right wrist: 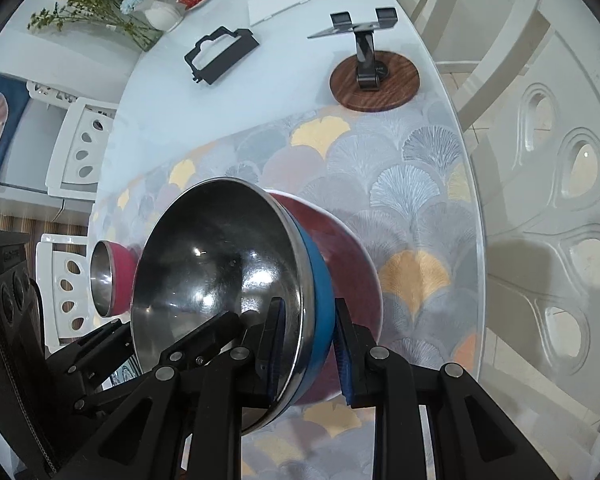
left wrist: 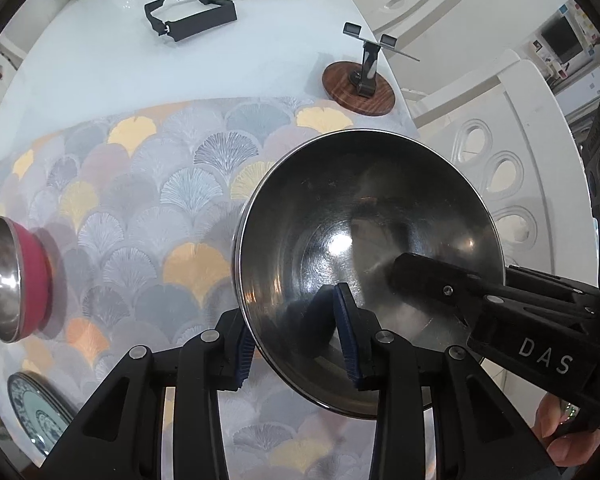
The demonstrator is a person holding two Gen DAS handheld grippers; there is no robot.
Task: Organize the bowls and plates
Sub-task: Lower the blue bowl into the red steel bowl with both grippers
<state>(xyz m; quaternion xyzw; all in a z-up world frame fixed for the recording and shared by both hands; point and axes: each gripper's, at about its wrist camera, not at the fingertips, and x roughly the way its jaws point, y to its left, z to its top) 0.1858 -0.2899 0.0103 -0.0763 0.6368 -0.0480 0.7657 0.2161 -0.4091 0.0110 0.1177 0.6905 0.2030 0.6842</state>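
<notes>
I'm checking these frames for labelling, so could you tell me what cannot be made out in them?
- Blue-and-white plate, left wrist view: cut off by the frame edge and left gripper.
- What the steel bowl sits on, right wrist view: hidden by the bowl.
- Right gripper: its hand is out of frame.

Bright, even room light falls from above. White glare spots sit inside the steel bowl [left wrist: 364,240], and the glossy table [left wrist: 112,60] shines pale at the far side. Soft shadows lie beside the red bowl [left wrist: 32,280]. Both fisheye views bend hard and darken at their edges.
</notes>
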